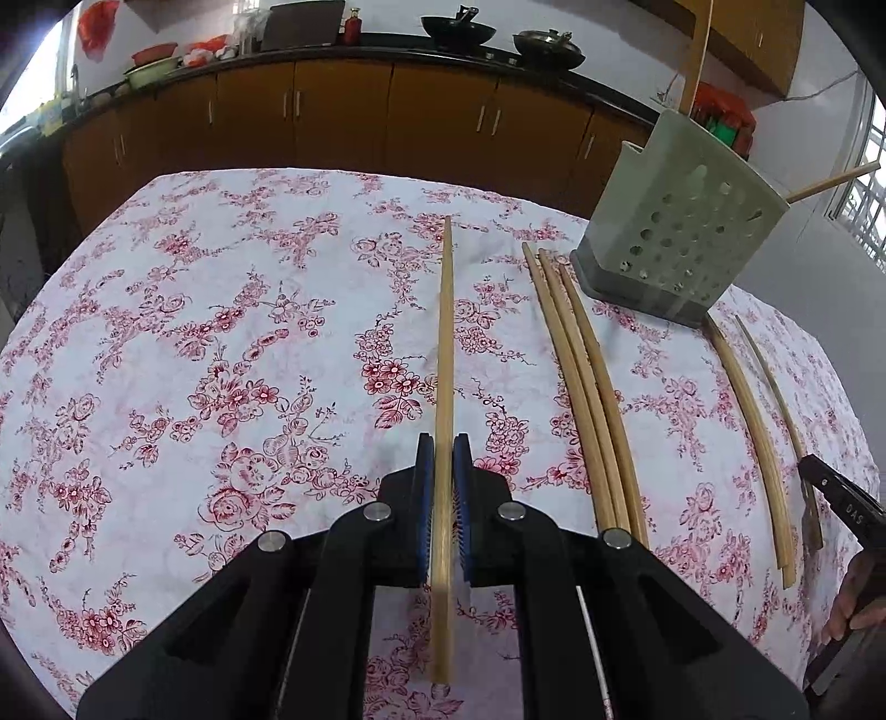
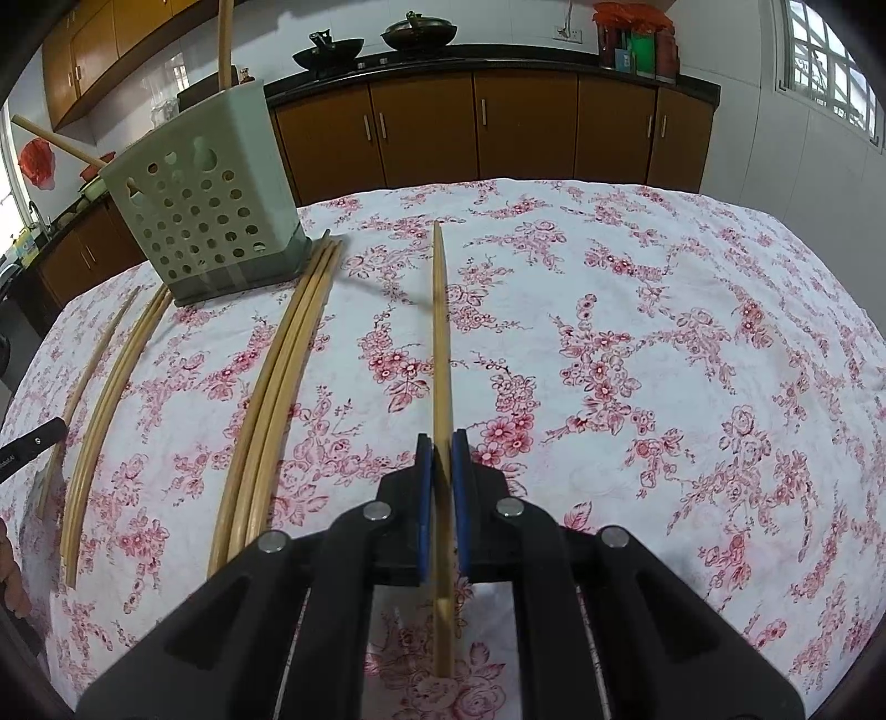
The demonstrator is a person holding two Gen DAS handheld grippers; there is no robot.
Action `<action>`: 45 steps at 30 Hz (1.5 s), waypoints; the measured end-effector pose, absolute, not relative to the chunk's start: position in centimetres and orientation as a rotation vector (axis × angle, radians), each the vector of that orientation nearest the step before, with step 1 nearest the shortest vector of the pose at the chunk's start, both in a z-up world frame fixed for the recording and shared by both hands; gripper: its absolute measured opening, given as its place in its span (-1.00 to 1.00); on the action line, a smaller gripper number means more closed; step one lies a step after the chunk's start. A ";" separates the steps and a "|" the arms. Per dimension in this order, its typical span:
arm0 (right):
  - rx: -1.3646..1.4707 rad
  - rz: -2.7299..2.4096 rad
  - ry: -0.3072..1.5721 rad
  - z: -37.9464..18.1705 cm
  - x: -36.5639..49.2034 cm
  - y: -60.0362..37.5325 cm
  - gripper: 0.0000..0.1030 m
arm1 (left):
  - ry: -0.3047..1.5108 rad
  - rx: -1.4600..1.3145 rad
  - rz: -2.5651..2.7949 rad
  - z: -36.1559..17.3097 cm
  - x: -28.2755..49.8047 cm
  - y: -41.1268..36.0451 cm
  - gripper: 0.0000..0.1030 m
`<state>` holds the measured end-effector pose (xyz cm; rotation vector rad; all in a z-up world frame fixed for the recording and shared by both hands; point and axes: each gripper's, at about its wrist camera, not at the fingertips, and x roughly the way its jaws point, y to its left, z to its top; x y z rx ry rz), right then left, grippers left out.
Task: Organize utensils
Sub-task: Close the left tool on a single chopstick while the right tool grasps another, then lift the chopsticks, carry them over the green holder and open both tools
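In the left wrist view my left gripper (image 1: 443,450) is shut on a long wooden chopstick (image 1: 446,332) that runs straight ahead over the flowered cloth. The right wrist view shows my right gripper (image 2: 441,443) likewise shut on another chopstick (image 2: 440,332) pointing forward. A pale green perforated utensil holder (image 1: 684,232) (image 2: 202,213) stands on the table with wooden sticks rising out of it. Three loose chopsticks (image 1: 587,387) (image 2: 277,387) lie side by side near its base. A further pair (image 1: 747,410) (image 2: 105,399) and a thin single one (image 1: 775,387) (image 2: 83,376) lie beyond.
The table wears a white cloth with red flowers (image 1: 221,332) (image 2: 664,332). Brown kitchen cabinets (image 1: 343,111) and a dark counter with woks (image 2: 376,39) stand behind. A black part of the other gripper and a hand (image 1: 847,515) show at the right edge.
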<state>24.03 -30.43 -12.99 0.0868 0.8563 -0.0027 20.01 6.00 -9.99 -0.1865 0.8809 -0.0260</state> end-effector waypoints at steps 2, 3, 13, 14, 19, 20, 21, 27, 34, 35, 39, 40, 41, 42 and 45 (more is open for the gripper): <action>0.087 -0.003 0.856 -13.0 24.0 -30.4 -0.81 | 0.881 -0.189 -0.027 -10.0 20.0 6.0 -0.82; 0.088 -0.002 0.856 -13.0 24.0 -30.4 -0.81 | 0.881 -0.189 -0.027 -10.0 20.0 6.0 -0.82; 0.086 -0.003 0.856 -13.0 24.0 -30.5 -0.81 | 0.880 -0.187 -0.025 -10.0 20.0 6.0 -0.82; 0.086 -0.003 0.856 -13.0 24.0 -30.5 -0.81 | 0.880 -0.186 -0.024 -10.0 20.0 6.0 -0.82; 0.087 -0.003 0.856 -13.0 24.0 -30.4 -0.81 | 0.879 -0.187 -0.025 -10.0 20.0 6.0 -0.82; 0.087 -0.003 0.856 -13.0 24.0 -30.4 -0.81 | 0.879 -0.187 -0.025 -10.0 20.0 6.0 -0.82; 0.086 -0.003 0.856 -13.1 24.0 -30.4 -0.81 | 0.879 -0.187 -0.025 -10.0 20.0 6.0 -0.82; 0.085 -0.004 0.856 -13.0 24.0 -30.4 -0.81 | 0.879 -0.187 -0.024 -10.0 20.0 6.0 -0.82; 0.097 -0.002 0.855 -13.0 23.8 -30.5 -0.81 | 0.882 -0.162 -0.022 -10.0 19.8 5.7 -0.82; 0.103 -0.001 0.855 -13.1 23.6 -30.6 -0.81 | 0.887 -0.133 -0.018 -9.9 19.5 5.4 -0.82; 0.135 0.011 0.854 -13.1 22.8 -31.0 -0.82 | 0.888 -0.098 -0.007 -10.0 18.4 5.1 -0.82; 0.139 0.012 0.853 -13.1 22.8 -31.0 -0.83 | 0.888 -0.097 -0.006 -10.0 18.4 5.1 -0.82; 0.138 0.013 0.853 -13.1 22.9 -31.0 -0.83 | 0.888 -0.092 -0.005 -10.0 18.4 5.1 -0.83; 0.132 0.012 0.854 -13.0 22.9 -30.9 -0.84 | 0.888 -0.080 -0.005 -10.0 18.5 5.0 -0.84; 0.153 0.017 0.832 -11.8 22.5 -31.1 -0.84 | 0.889 -0.046 -0.010 -9.4 18.5 4.7 -0.85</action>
